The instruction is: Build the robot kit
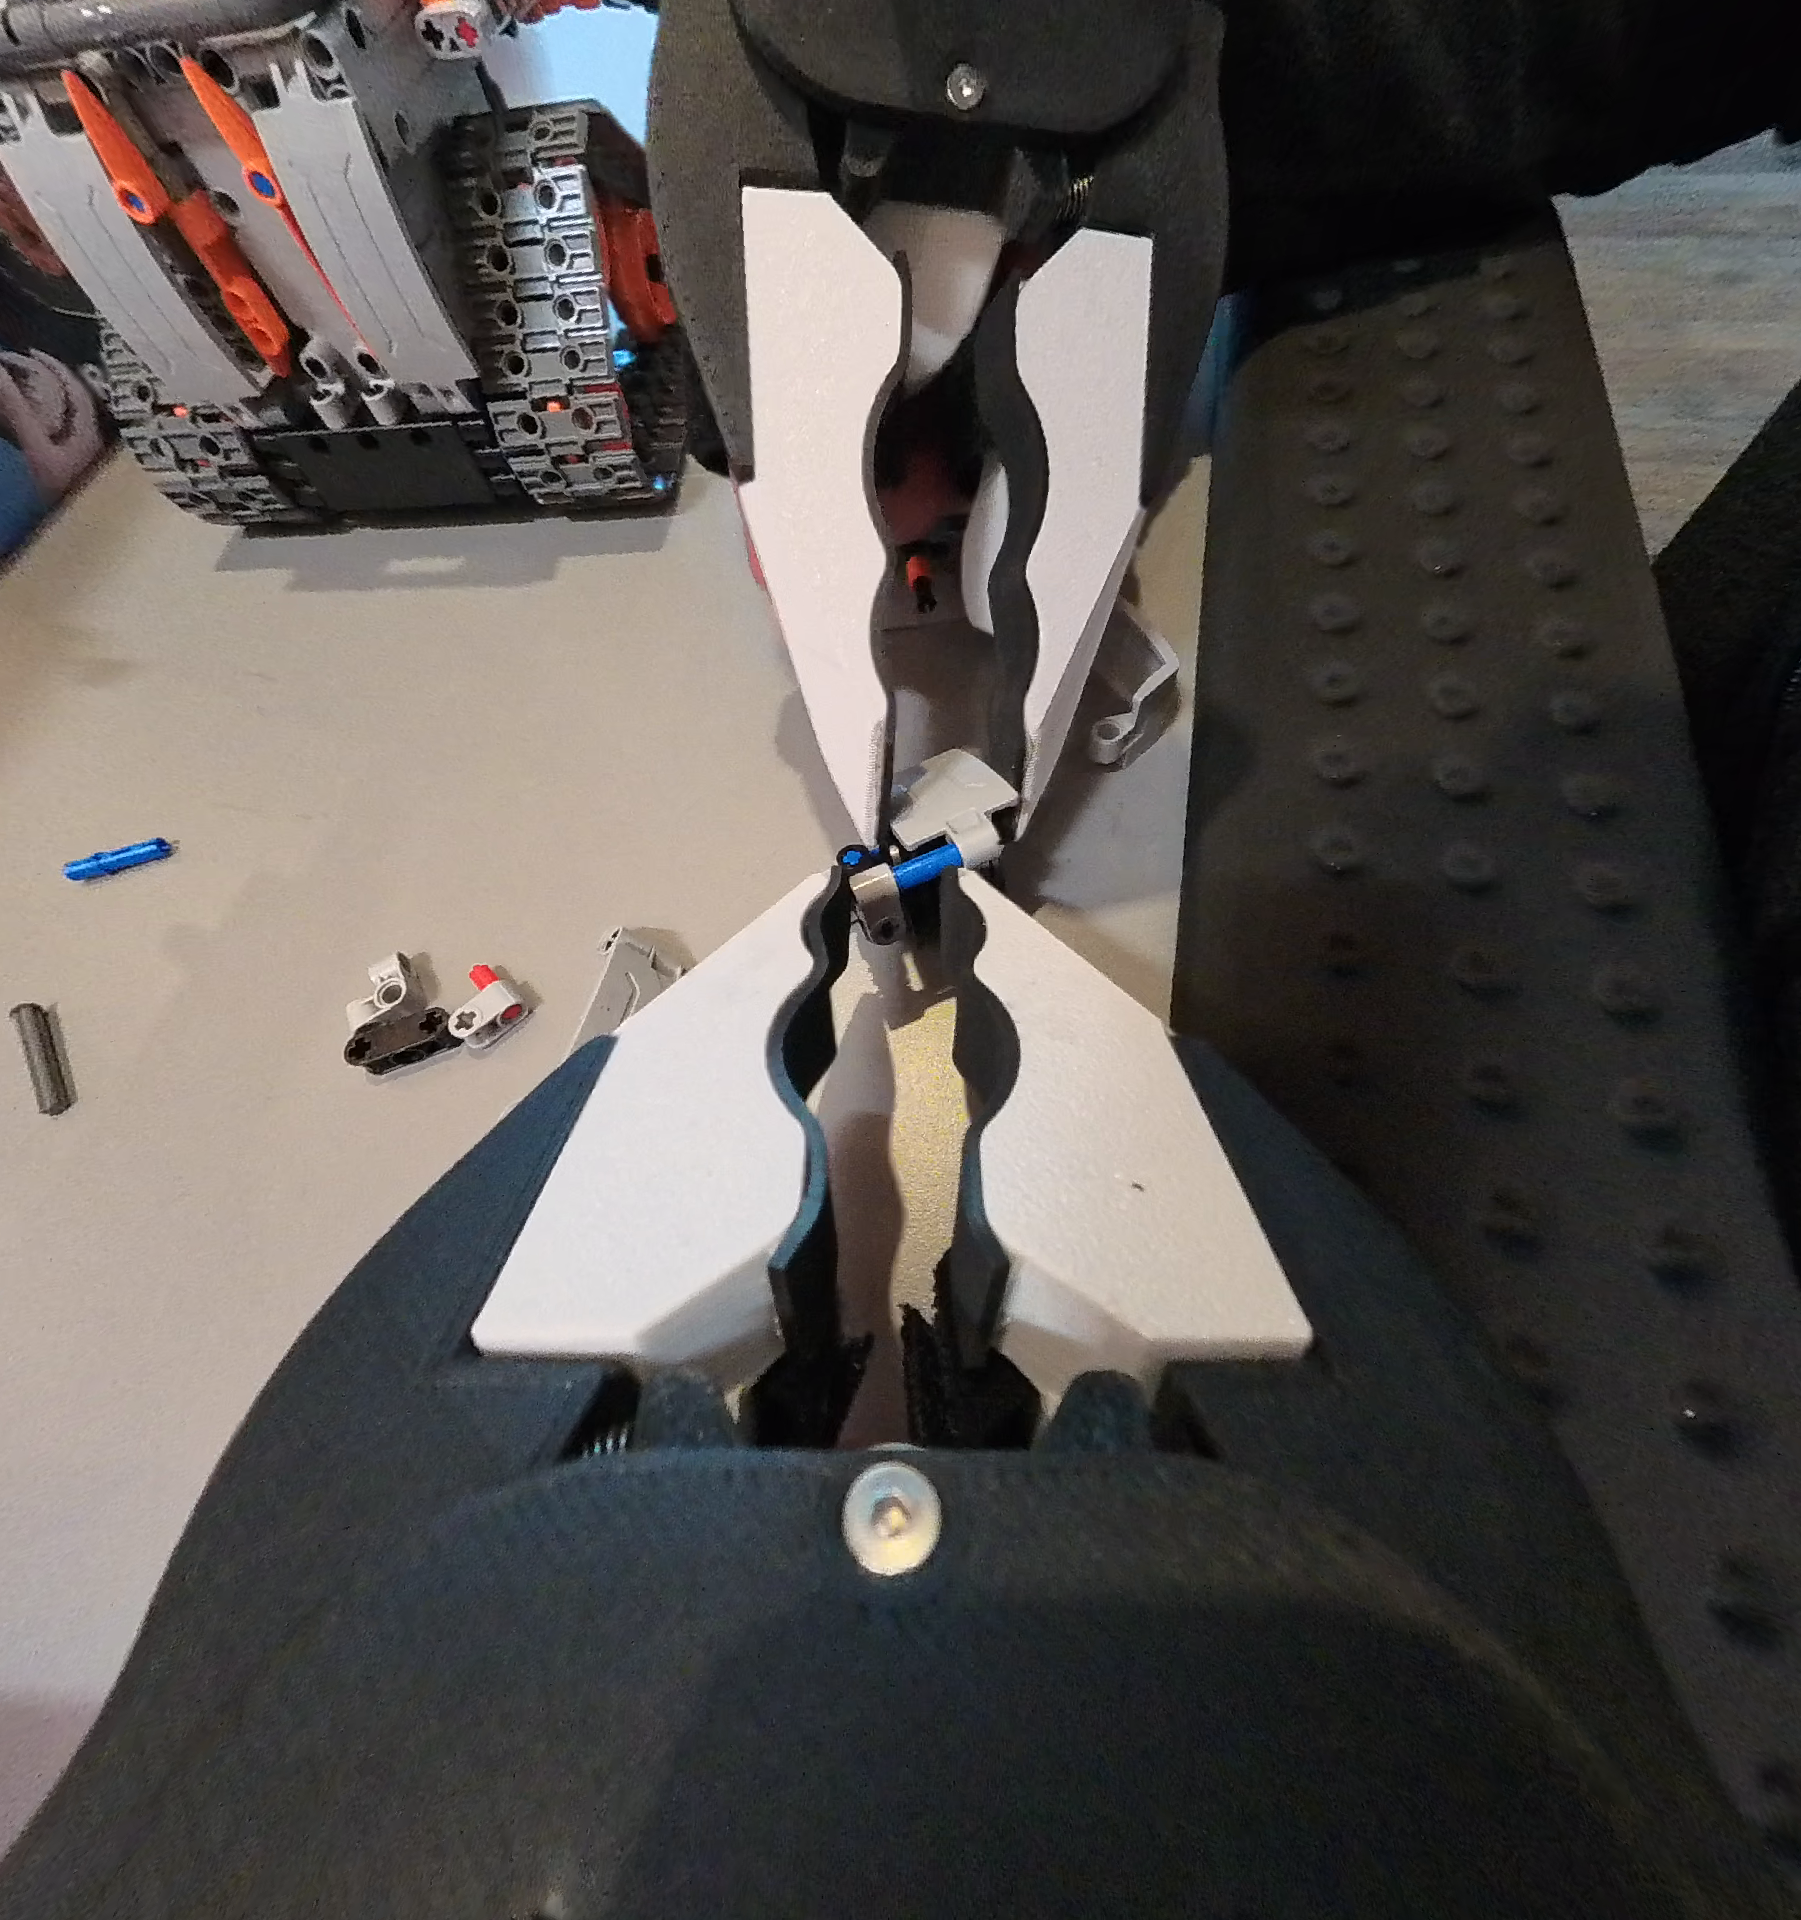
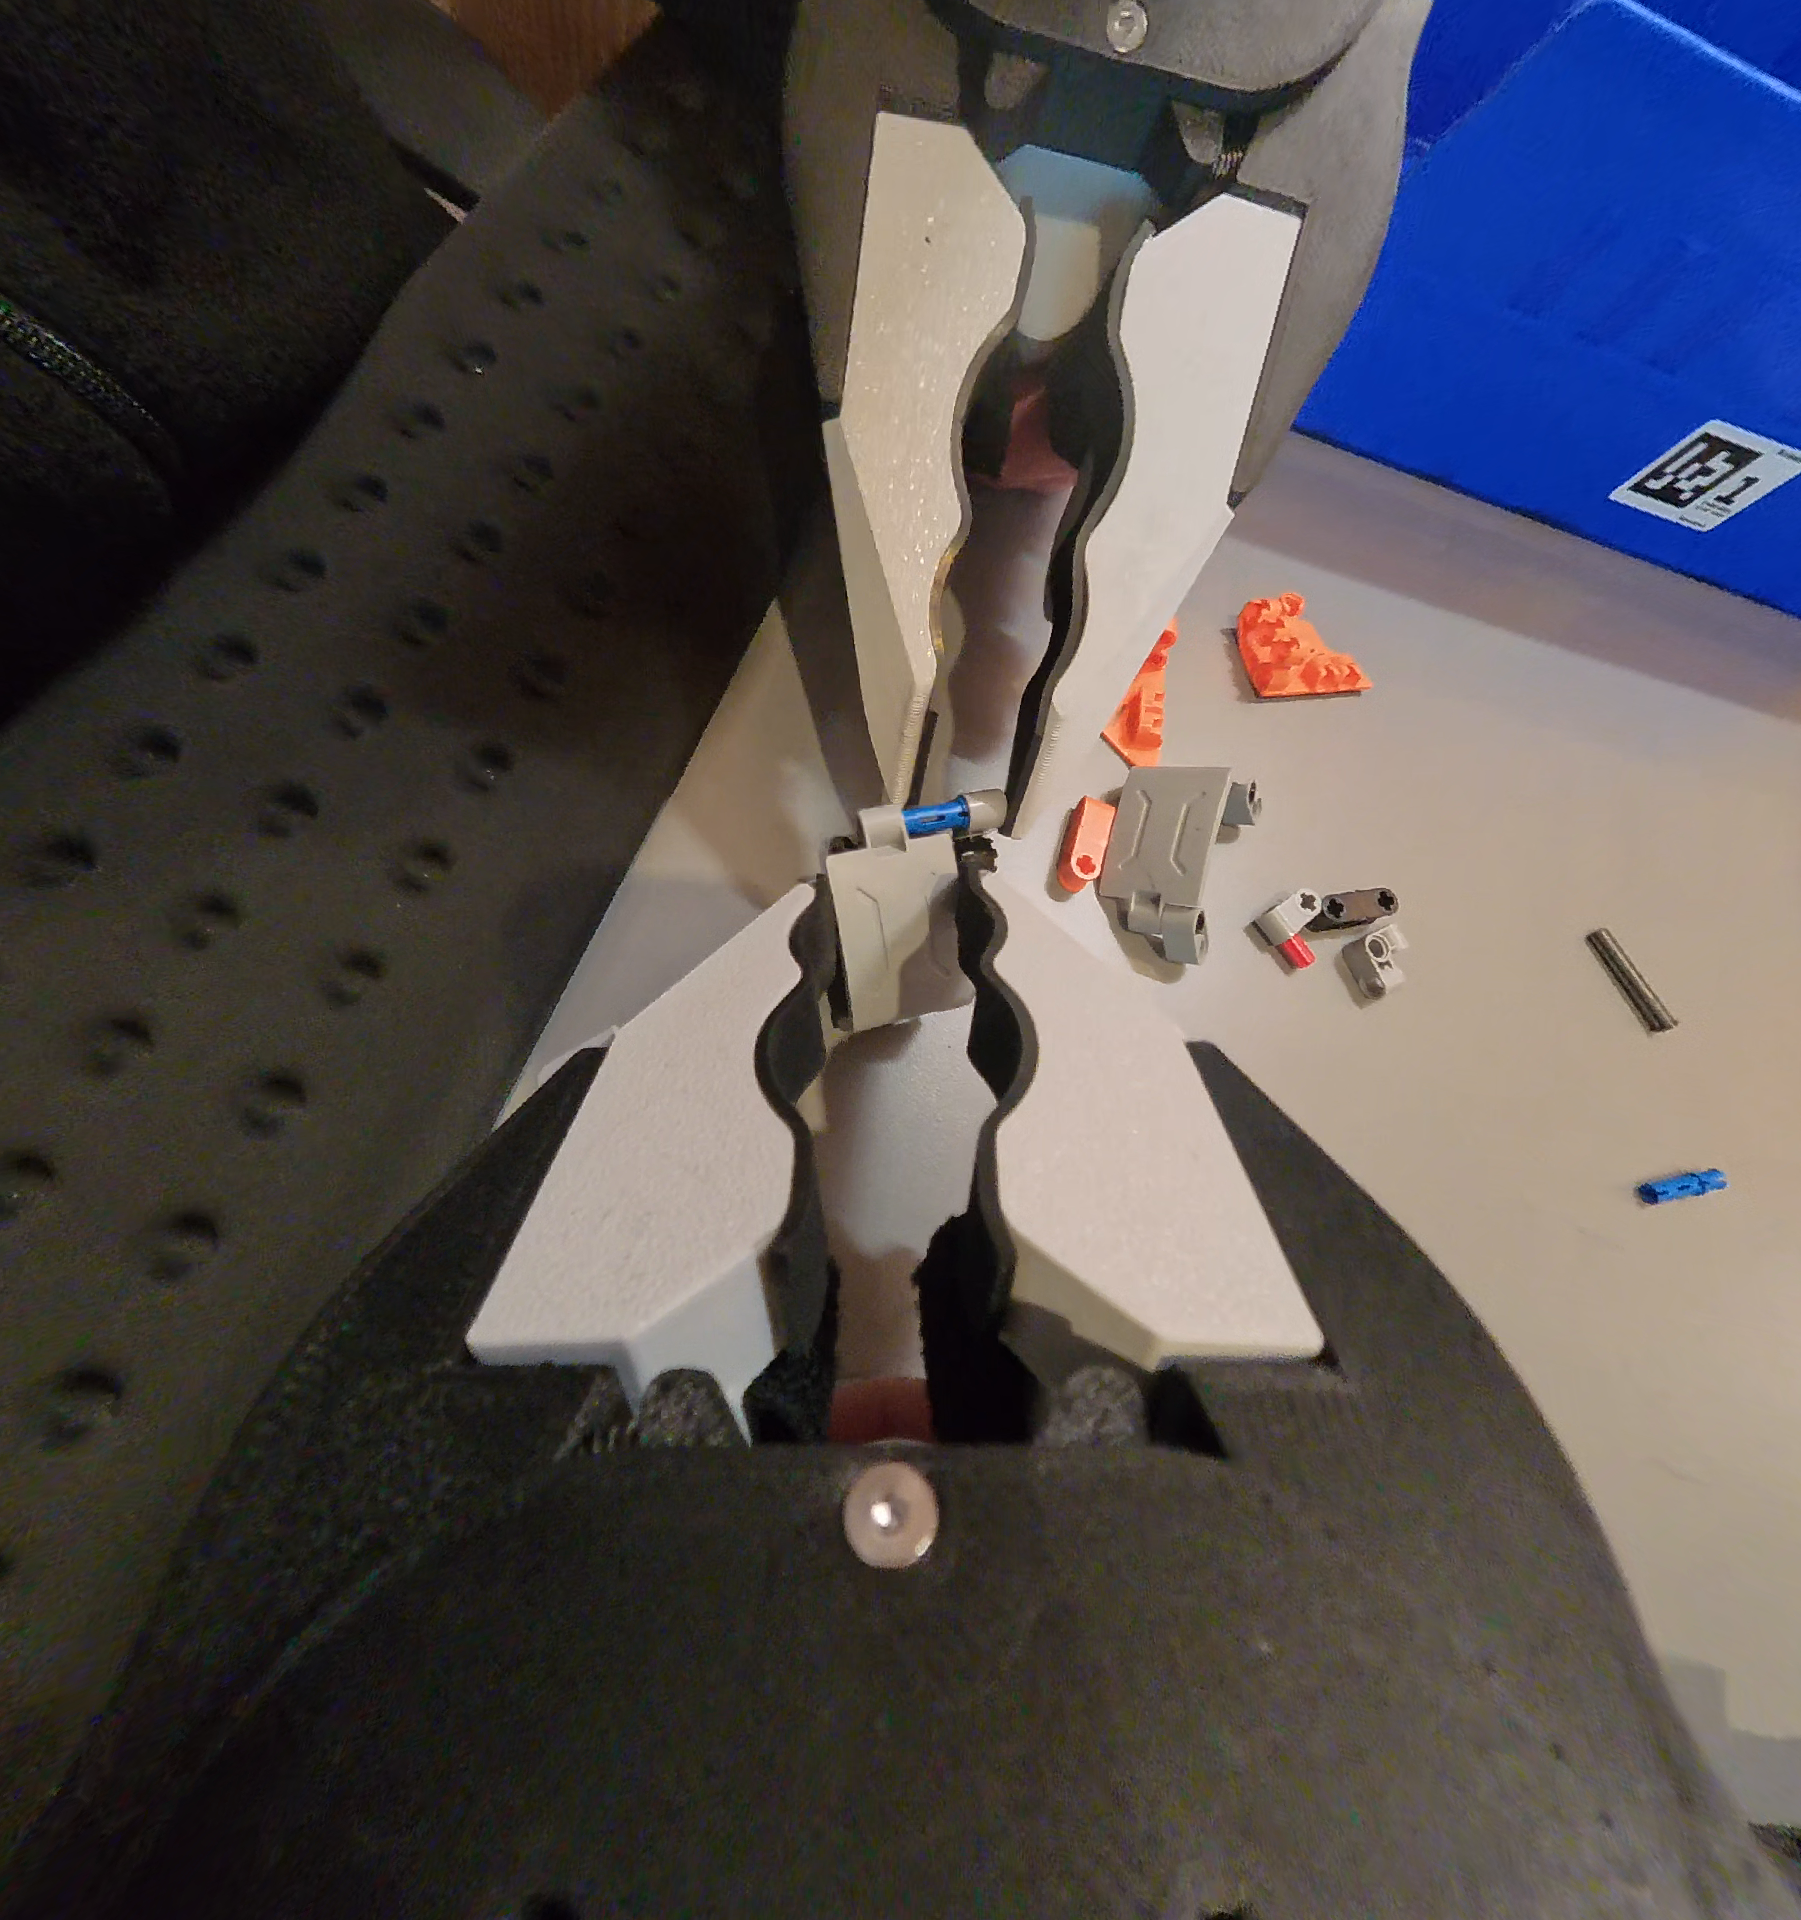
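Note:
My left gripper (image 1: 891, 904) is shut on a small grey connector (image 1: 880, 899) with a blue pin (image 1: 922, 868) through it. My right gripper (image 2: 896, 904) is shut on a grey panel piece (image 2: 891, 945). The two grippers meet tip to tip above the table. The blue pin (image 2: 932, 816) touches the lug at the panel's top edge. In the left wrist view the right gripper (image 1: 948, 816) comes in from above with the panel (image 1: 943, 795). In the right wrist view the left gripper (image 2: 953, 810) comes in from above.
A grey-and-orange tracked brick model (image 1: 356, 291) stands far left. Loose on the grey table are a blue pin (image 1: 117, 860), a black axle (image 1: 44, 1058), small connectors (image 1: 428, 1013), a second grey panel (image 2: 1171, 842) and orange pieces (image 2: 1301, 649). A blue bin (image 2: 1602, 260) stands behind. A black dimpled surface (image 2: 304, 727) lies alongside. The grippers are tip to tip, or close to it. From either gripper's tips it is about 20 cm to the grey-and-orange tracked brick model (image 1: 356, 291).

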{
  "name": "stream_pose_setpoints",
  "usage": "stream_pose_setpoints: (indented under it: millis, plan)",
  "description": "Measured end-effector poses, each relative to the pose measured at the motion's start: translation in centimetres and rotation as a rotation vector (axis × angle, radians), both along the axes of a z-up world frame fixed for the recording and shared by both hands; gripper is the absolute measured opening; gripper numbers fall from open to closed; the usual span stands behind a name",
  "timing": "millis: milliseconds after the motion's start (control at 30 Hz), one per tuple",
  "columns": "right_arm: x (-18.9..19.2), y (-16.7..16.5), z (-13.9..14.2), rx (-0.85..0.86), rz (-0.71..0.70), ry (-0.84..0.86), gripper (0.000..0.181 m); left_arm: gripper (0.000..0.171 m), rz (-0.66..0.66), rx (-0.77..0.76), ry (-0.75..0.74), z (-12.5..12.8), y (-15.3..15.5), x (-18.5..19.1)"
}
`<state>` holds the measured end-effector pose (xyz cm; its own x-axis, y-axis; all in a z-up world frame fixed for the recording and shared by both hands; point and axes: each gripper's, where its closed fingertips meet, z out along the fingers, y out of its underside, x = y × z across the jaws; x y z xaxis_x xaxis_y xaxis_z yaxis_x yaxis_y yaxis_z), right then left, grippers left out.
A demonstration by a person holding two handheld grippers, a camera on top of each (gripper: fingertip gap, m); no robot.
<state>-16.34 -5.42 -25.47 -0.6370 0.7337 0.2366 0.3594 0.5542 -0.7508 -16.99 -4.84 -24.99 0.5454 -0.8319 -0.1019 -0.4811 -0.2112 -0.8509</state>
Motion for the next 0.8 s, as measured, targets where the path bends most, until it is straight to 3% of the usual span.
stream_pose_setpoints:
  millis: [367, 500, 600, 800]
  plan:
    - [-0.2, 0.0, 0.0, 0.012, -0.025, 0.005, 0.021, 0.014, 0.064, 0.035, 0.042, -0.2, -0.1, -0.3]
    - [-0.3, 0.3, 0.0, 0.025, -0.03, 0.008, 0.021, 0.029, 0.071, 0.045, 0.026, 0.3, -0.3, 0.3]
    - [-0.3, 0.4, 0.1, 0.047, -0.037, 0.014, 0.021, 0.03, 0.078, 0.08, 0.068, 0.0, 0.1, 0.6]
    - [-1.0, 2.0, 2.2, 0.174, -0.119, 0.101, 0.021, 0.033, 0.15, 0.238, 0.09, 2.1, 1.9, 0.3]
